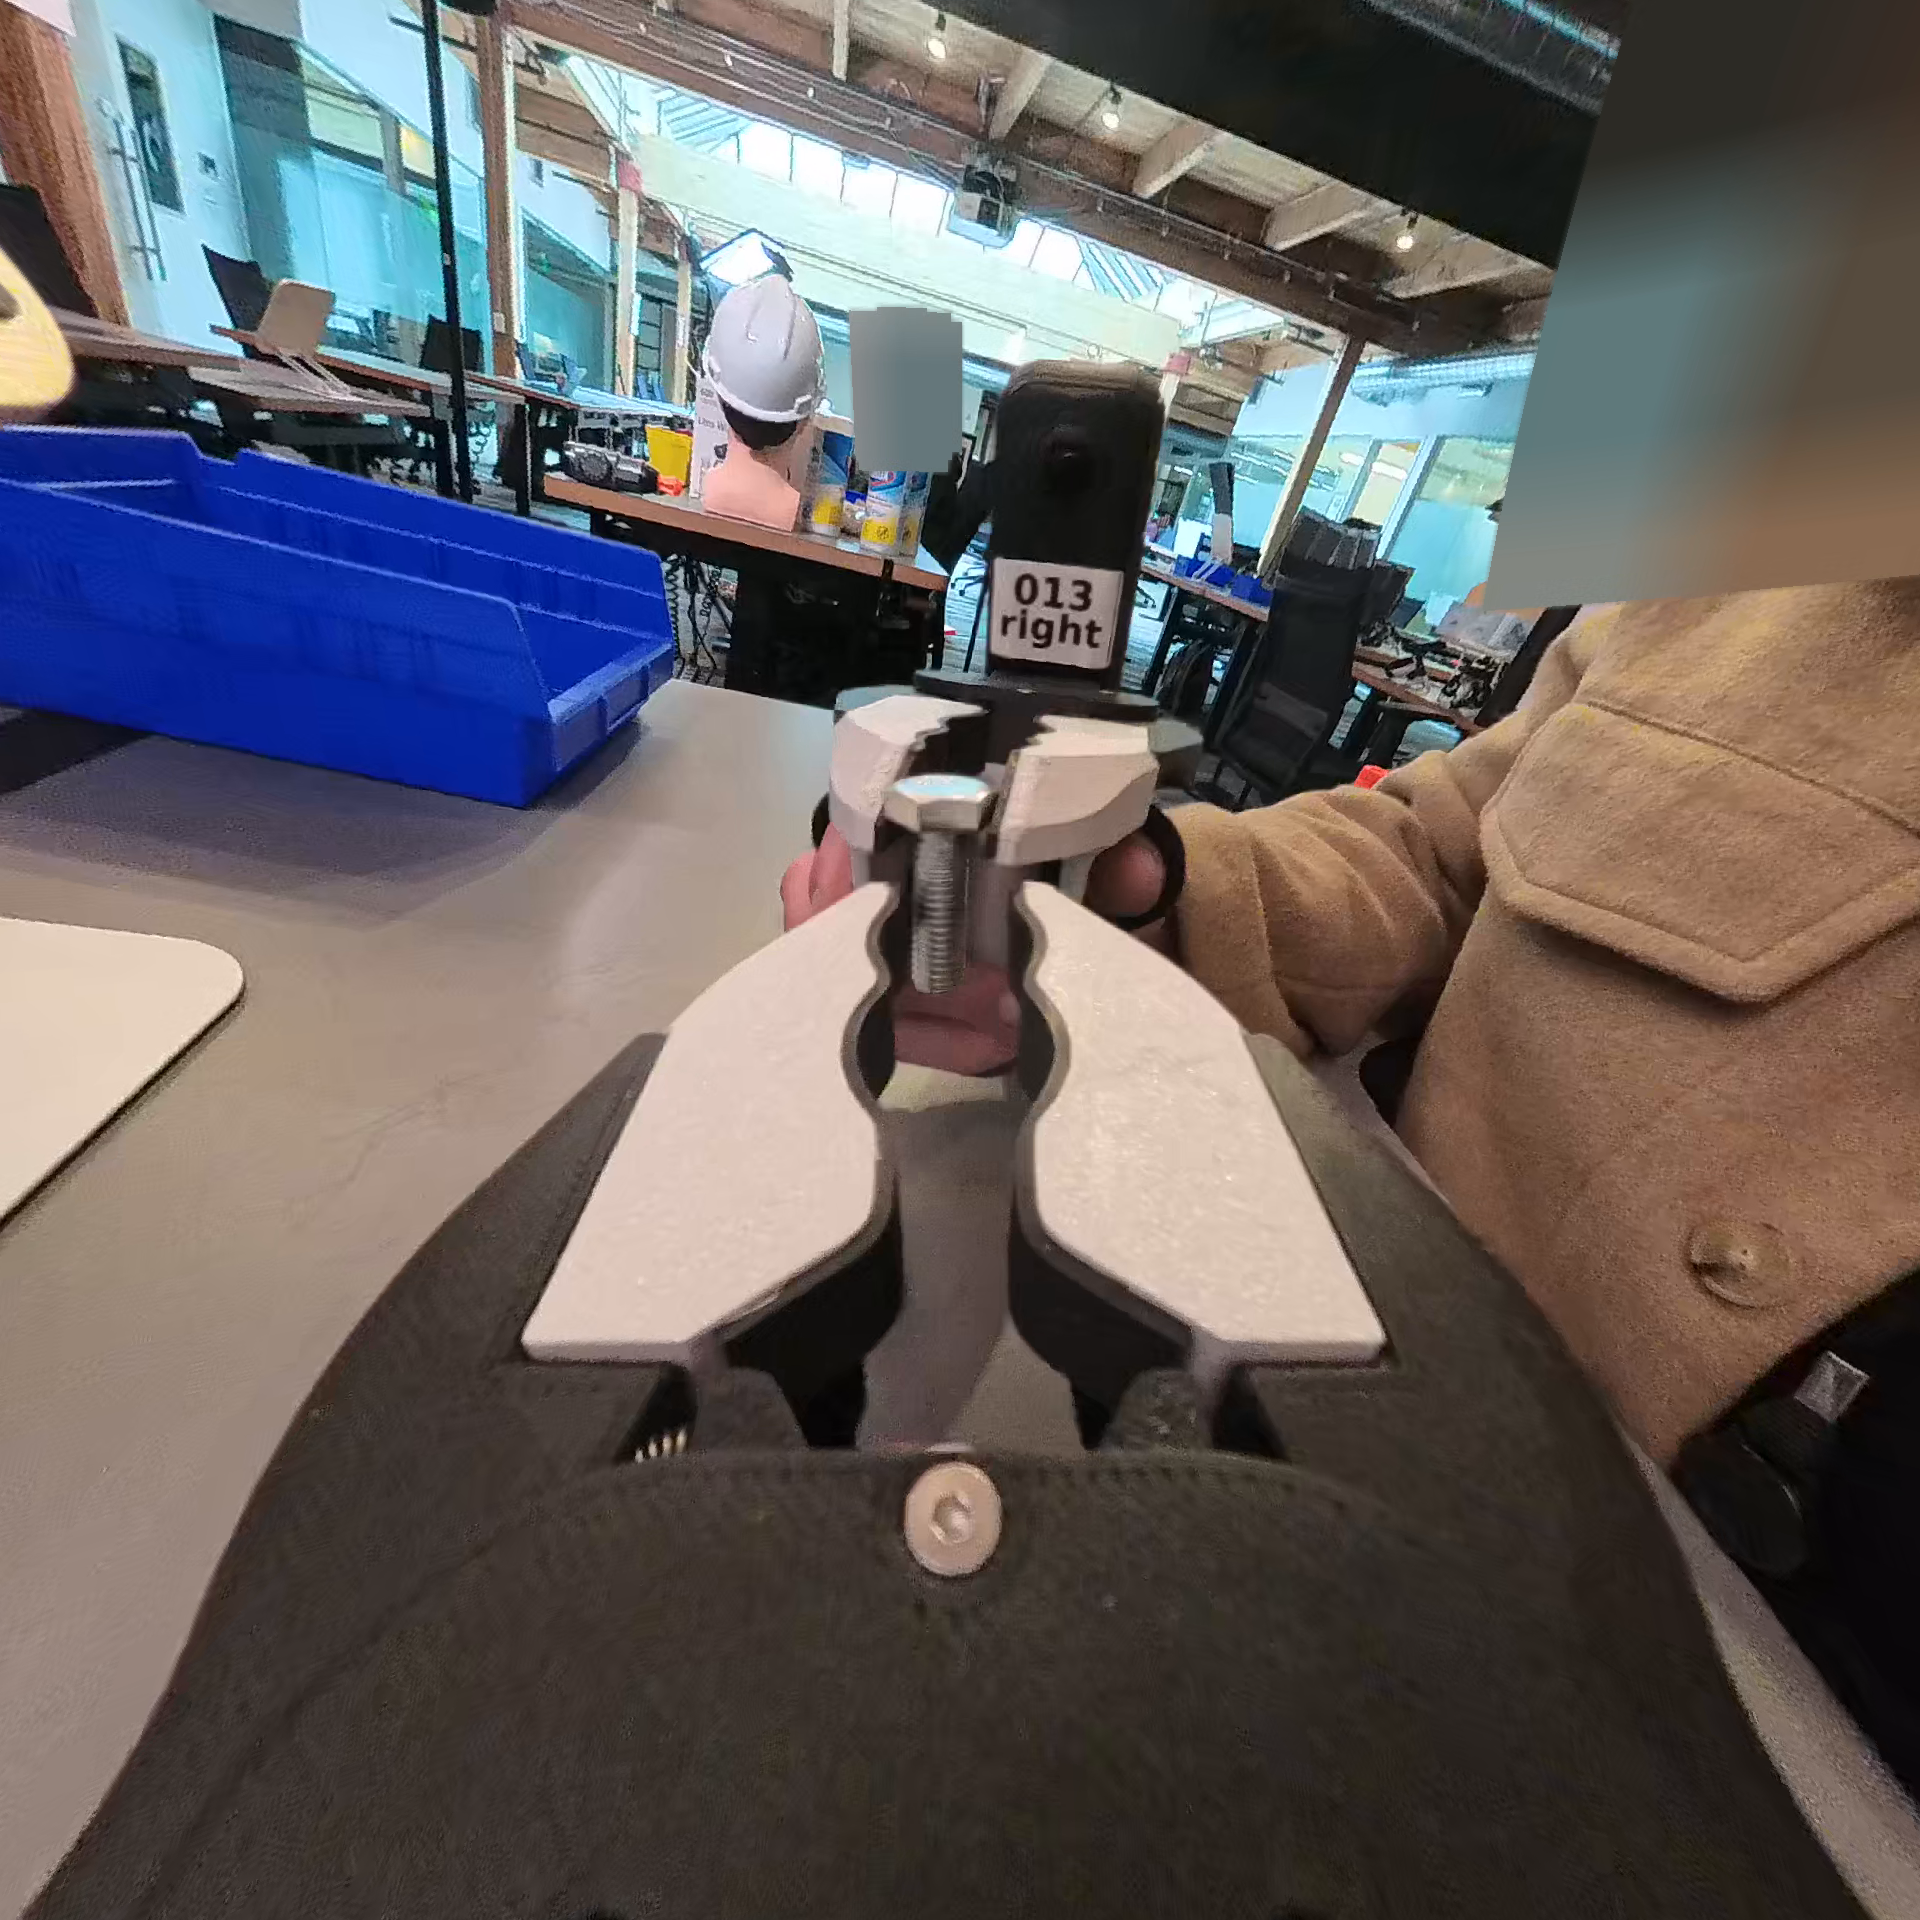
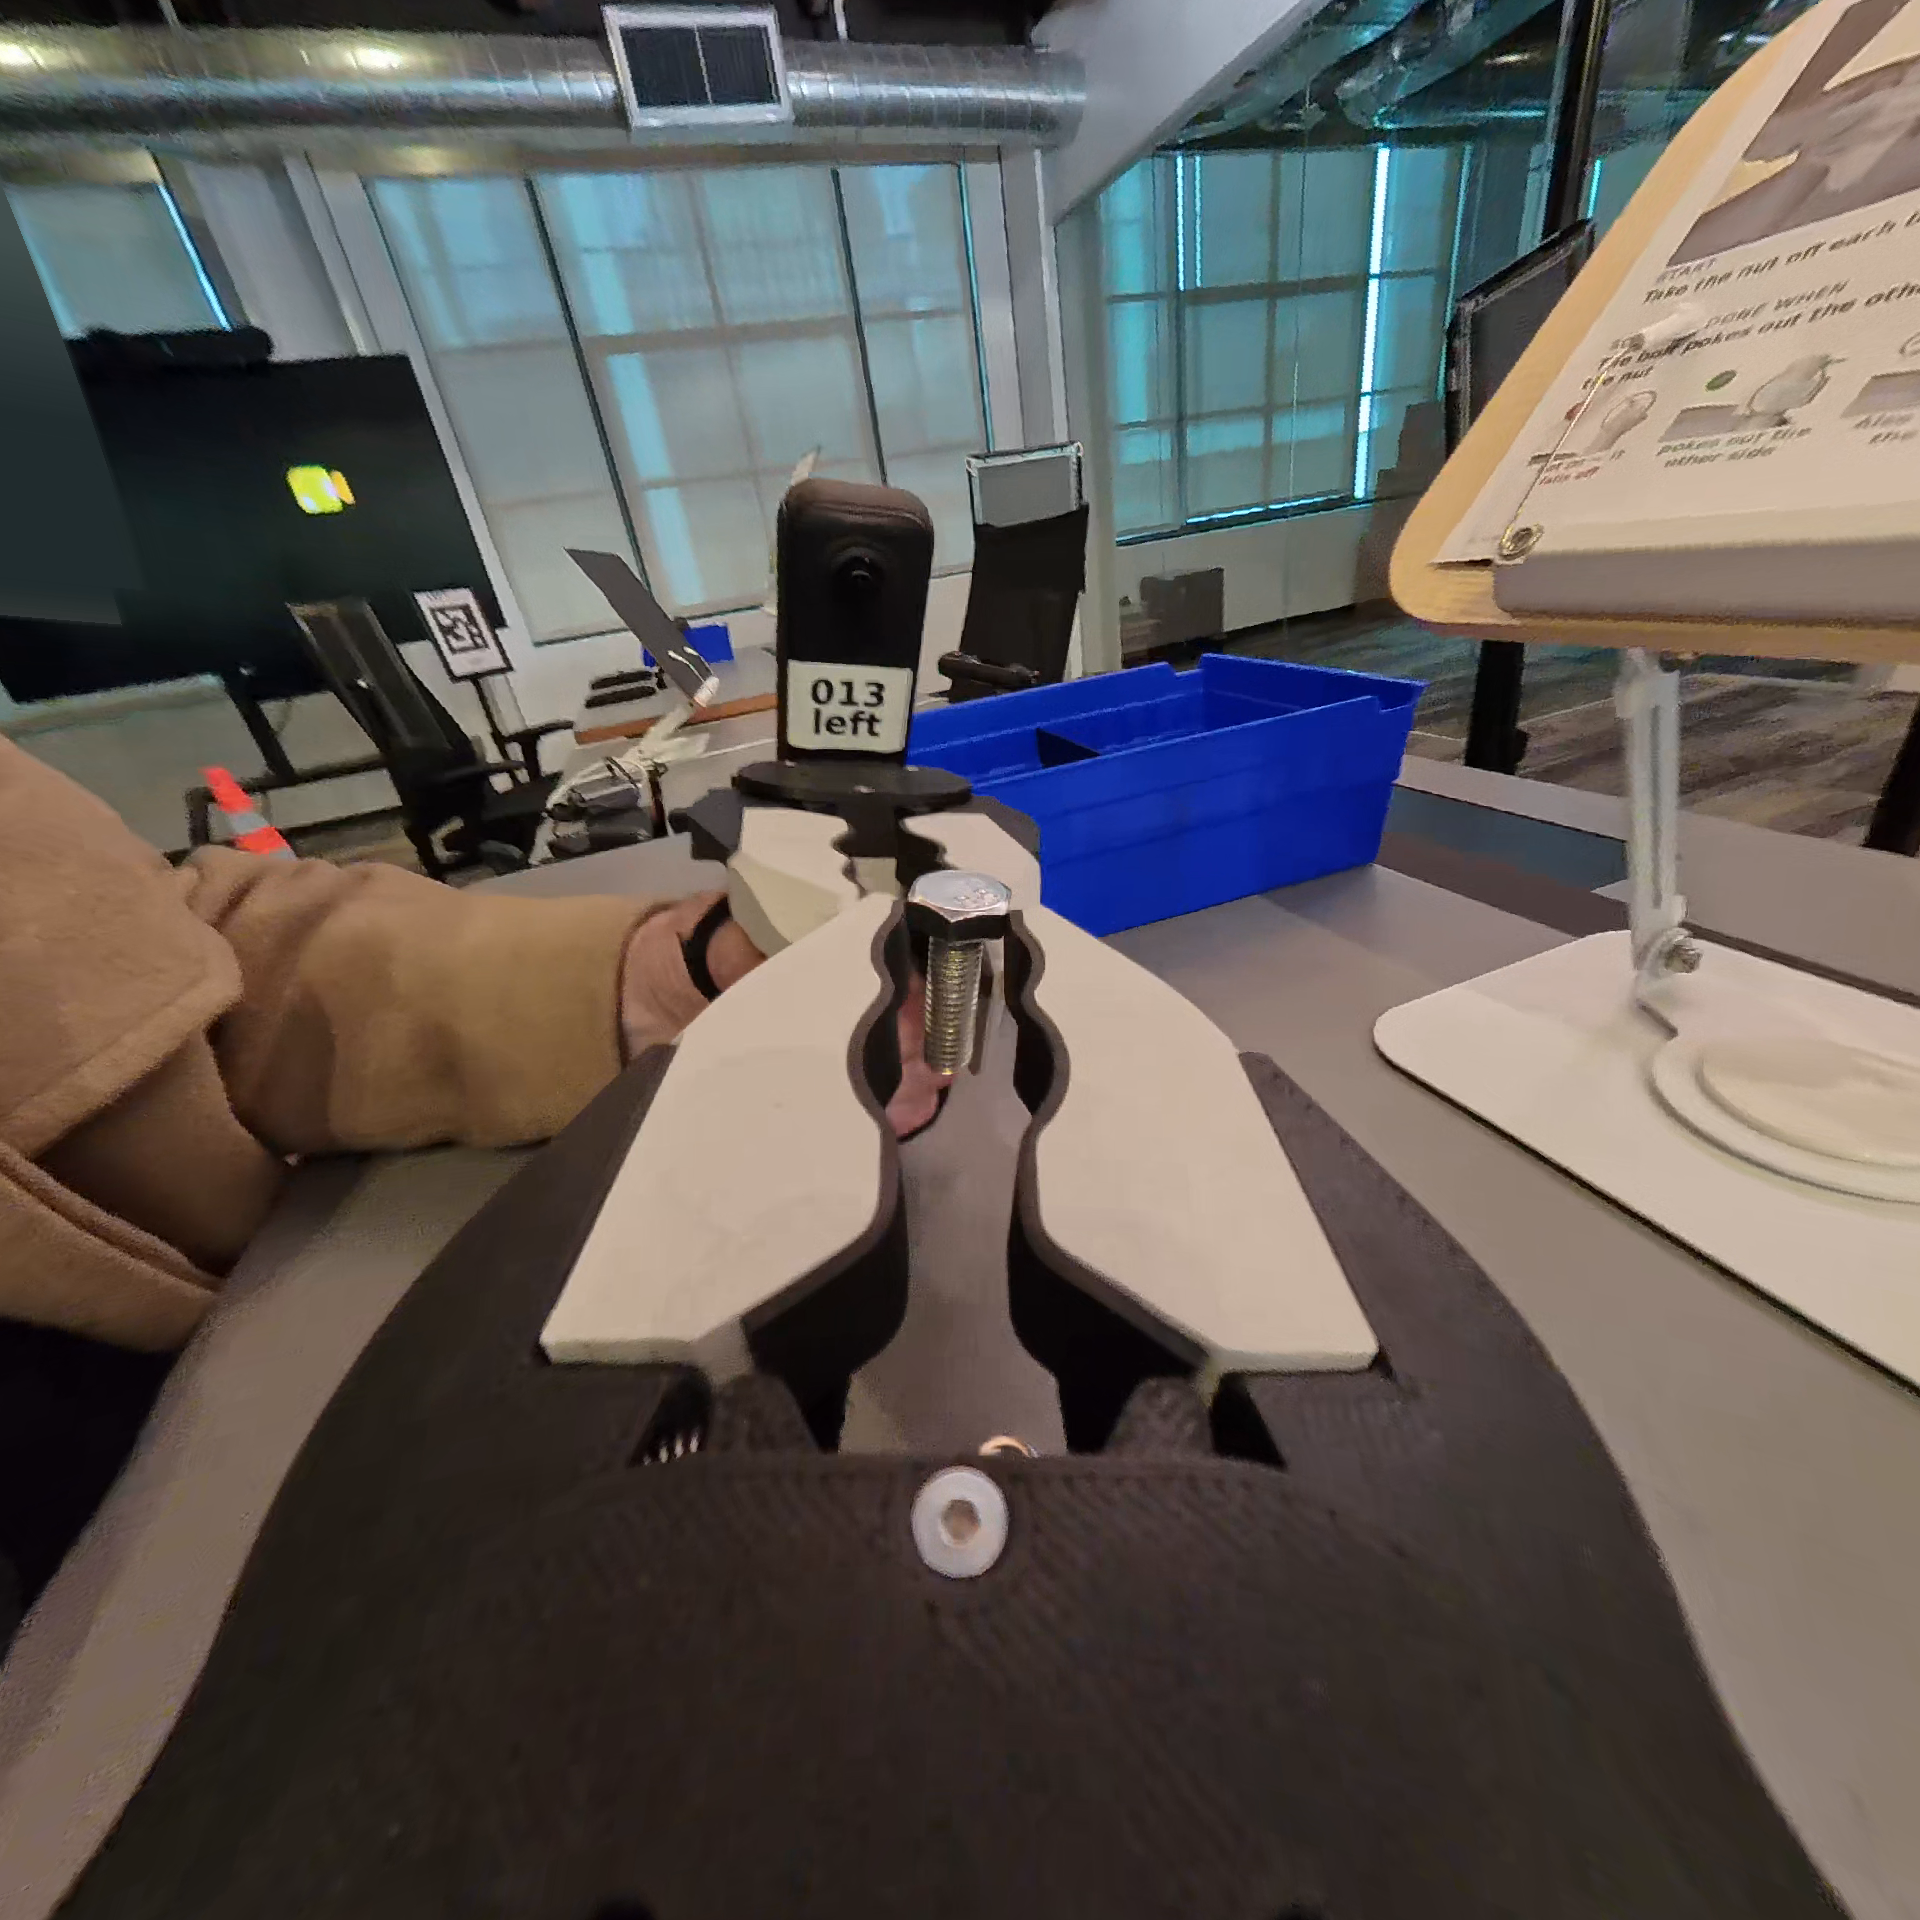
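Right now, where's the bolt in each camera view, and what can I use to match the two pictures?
Left wrist view: bolt upright just above centre, at the fingertips of the left gripper.
Right wrist view: bolt upright at centre, between the fingertips of the right gripper.
Shared landmark: the blue bin, upper left in the left view, right of centre in the right.

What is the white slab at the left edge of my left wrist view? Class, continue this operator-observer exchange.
Observer: The base of a stand holding a tilted board with a printed sheet.
Operator: Is the blue bin divided inside?
Observer: Yes, a divider crosses its interior.
Operator: What lies beyond my left sleeve?
Observer: An orange cone shows just past it.
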Motion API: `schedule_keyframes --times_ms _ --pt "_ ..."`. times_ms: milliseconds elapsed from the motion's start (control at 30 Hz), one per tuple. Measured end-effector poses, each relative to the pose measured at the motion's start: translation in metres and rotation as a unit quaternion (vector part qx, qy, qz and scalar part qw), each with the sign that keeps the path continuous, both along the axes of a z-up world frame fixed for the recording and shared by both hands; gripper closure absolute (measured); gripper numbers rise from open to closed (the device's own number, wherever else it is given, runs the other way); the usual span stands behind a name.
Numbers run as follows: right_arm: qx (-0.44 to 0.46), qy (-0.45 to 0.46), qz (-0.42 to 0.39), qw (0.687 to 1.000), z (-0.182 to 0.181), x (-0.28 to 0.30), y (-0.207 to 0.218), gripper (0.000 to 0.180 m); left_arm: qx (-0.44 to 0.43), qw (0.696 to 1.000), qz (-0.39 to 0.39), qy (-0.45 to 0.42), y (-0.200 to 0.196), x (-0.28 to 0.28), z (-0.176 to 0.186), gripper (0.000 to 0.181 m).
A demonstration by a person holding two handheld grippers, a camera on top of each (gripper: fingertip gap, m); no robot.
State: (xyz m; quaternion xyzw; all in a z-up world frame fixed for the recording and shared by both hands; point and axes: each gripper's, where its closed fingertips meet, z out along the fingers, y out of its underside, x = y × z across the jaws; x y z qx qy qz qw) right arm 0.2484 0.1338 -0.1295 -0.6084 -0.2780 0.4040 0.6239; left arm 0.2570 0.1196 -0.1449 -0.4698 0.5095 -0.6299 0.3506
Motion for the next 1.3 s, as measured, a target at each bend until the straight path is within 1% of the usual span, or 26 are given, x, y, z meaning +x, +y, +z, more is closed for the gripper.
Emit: schedule_keyframes --times_ms 33,100,167,233,300,367,467,533,700,800,1000,1033,1100,1233,1300 --pt "0.007 -0.009 -0.007 1.000 0.000 0.001 0.000 0.162 0.004 1.000 -0.002 0.001 0.000 -0.002 0.002 0.159" --pt "0.035 -0.055 -0.032 0.997 -0.003 0.005 0.001 0.162 0.027 0.999 0.018 0.022 0.006 -0.006 0.001 0.146" --pt "0.065 -0.121 -0.063 0.989 -0.010 0.008 0.004 0.162 0.038 0.998 0.032 0.036 0.011 -0.011 0.005 0.145" --pt "0.097 -0.180 -0.093 0.974 -0.016 0.009 0.007 0.162 0.028 0.997 0.042 0.052 0.015 -0.014 0.007 0.142" --pt "0.135 -0.250 -0.129 0.950 -0.022 0.011 0.011 0.162 0.007 0.997 0.048 0.062 0.017 -0.014 0.008 0.143" --pt "0.177 -0.315 -0.156 0.919 -0.026 0.012 0.013 0.162 -0.008 0.993 0.068 0.094 0.021 -0.010 0.002 0.149" --pt "0.216 -0.372 -0.195 0.881 -0.027 0.014 0.017 0.162 -0.047 0.986 0.080 0.138 0.020 -0.003 -0.007 0.145" --pt "0.229 -0.403 -0.215 0.859 -0.029 0.016 0.020 0.162 -0.046 0.980 0.093 0.167 0.018 0.003 -0.015 0.146" --pt "0.264 -0.457 -0.231 0.817 -0.033 0.011 0.020 0.162 -0.019 0.970 0.142 0.194 0.020 0.011 -0.020 0.148" --pt "0.279 -0.485 -0.247 0.791 -0.034 0.009 0.021 0.162 -0.007 0.965 0.161 0.206 0.022 0.014 -0.026 0.159" --pt "0.305 -0.519 -0.265 0.753 -0.033 0.009 0.021 0.162 -0.012 0.965 0.167 0.200 0.022 0.015 -0.025 0.162" --pt "0.307 -0.522 -0.266 0.750 -0.033 0.009 0.021 0.162 -0.006 0.965 0.169 0.201 0.023 0.015 -0.026 0.162" --pt "0.301 -0.513 -0.261 0.760 -0.034 0.008 0.021 0.162 -0.006 0.966 0.166 0.197 0.022 0.015 -0.026 0.162" --pt "0.297 -0.511 -0.264 0.763 -0.035 0.008 0.023 0.162 -0.019 0.971 0.157 0.181 0.024 0.014 -0.028 0.163" --pt "0.298 -0.512 -0.270 0.759 -0.034 0.009 0.024 0.156 -0.034 0.972 0.150 0.175 0.025 0.014 -0.028 0.163"
